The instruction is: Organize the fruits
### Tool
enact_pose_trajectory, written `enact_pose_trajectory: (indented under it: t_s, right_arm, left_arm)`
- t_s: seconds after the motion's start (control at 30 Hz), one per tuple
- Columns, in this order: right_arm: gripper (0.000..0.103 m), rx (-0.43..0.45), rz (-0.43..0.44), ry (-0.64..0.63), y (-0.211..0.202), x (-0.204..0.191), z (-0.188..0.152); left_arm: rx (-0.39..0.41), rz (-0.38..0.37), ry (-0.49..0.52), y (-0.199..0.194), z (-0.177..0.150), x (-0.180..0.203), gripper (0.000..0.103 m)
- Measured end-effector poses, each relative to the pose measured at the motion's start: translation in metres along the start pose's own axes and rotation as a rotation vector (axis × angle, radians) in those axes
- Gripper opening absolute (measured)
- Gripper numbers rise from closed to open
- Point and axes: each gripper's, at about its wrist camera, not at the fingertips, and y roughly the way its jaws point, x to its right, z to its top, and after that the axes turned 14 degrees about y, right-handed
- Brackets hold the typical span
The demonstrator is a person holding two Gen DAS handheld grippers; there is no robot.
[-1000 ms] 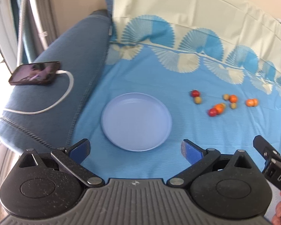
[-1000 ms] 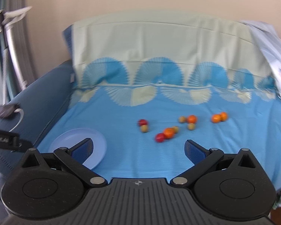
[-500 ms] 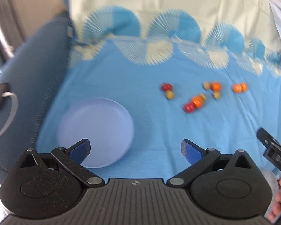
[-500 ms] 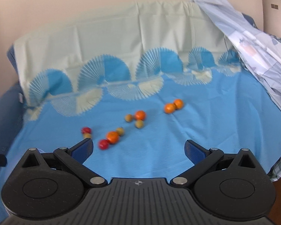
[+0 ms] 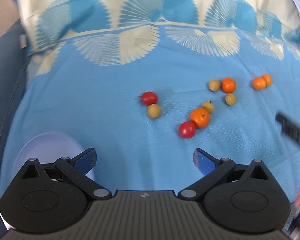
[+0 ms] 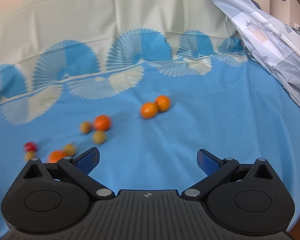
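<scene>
Left wrist view: left gripper (image 5: 144,159) fingers spread wide, empty, low centre; fruits (image 5: 199,117) loose on blue sheet (image 5: 102,100) mid-right, plate (image 5: 46,146) lower left, likely their destination; right gripper (image 6: 148,158) likewise spread, empty.

left tongs (image 5: 144,158) agape over blue cloth (image 5: 110,120); plate (image 5: 48,146) lower left, fruits (image 5: 198,117) ahead.

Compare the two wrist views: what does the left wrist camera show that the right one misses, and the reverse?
Left wrist only: the pale lilac round plate, partly behind the open left gripper, and the lower red round fruit.
Right wrist only: the crumpled grey-white patterned sheet and the open right gripper.
Both: the blue fan-patterned cloth and the touching pair of orange fruits.
</scene>
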Motion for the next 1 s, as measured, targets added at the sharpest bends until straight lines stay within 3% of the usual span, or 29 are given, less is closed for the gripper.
enact_pose_trajectory:
  t_s: [0.13,0.4,0.5,0.53,0.57,0.6,0.63,0.67,0.7,1.0]
  right_arm:
    - [0.102,-0.013,-0.044,0.016,0.059,0.006,0.028]
    - [0.102,-0.041,-0.054,0.211,0.14,0.021,0.078]
    - [0.094,-0.092,-0.04,0.204,0.168,0.02,0.089]
    - [0.085,-0.128,-0.039,0.194,0.178,0.019,0.089]
    - [0.081,-0.162,-0.045,0.183,0.185,0.018,0.089]
    - [0.077,-0.151,-0.044,0.181,0.184,0.017,0.089]
    - [0.056,-0.157,-0.037,0.168,0.182,0.015,0.089]
    - [0.046,-0.161,-0.013,0.154,0.178,0.015,0.089]
    - [0.039,-0.164,-0.005,0.144,0.174,0.014,0.09]
    - [0.039,-0.022,0.004,0.071,0.097,0.029,0.076]
  left_arm:
    - [-0.012,-0.031,0.055,0.036,0.013,0.018,0.103]
    - [0.002,-0.068,0.098,0.078,0.029,0.035,0.103]
    - [0.01,-0.083,0.1,0.083,0.032,0.038,0.101]
    - [0.022,-0.095,0.101,0.083,0.032,0.039,0.096]
    - [0.035,-0.109,0.105,0.083,0.032,0.04,0.08]
    - [0.036,-0.127,0.112,0.084,0.032,0.041,0.057]
    - [0.024,-0.149,0.117,0.086,0.032,0.041,0.043]
    - [0.005,-0.166,0.112,0.088,0.032,0.041,0.032]
    - [0.01,-0.172,0.104,0.088,0.03,0.04,0.032]
    - [0.089,-0.166,0.124,0.041,0.016,0.033,0.032]
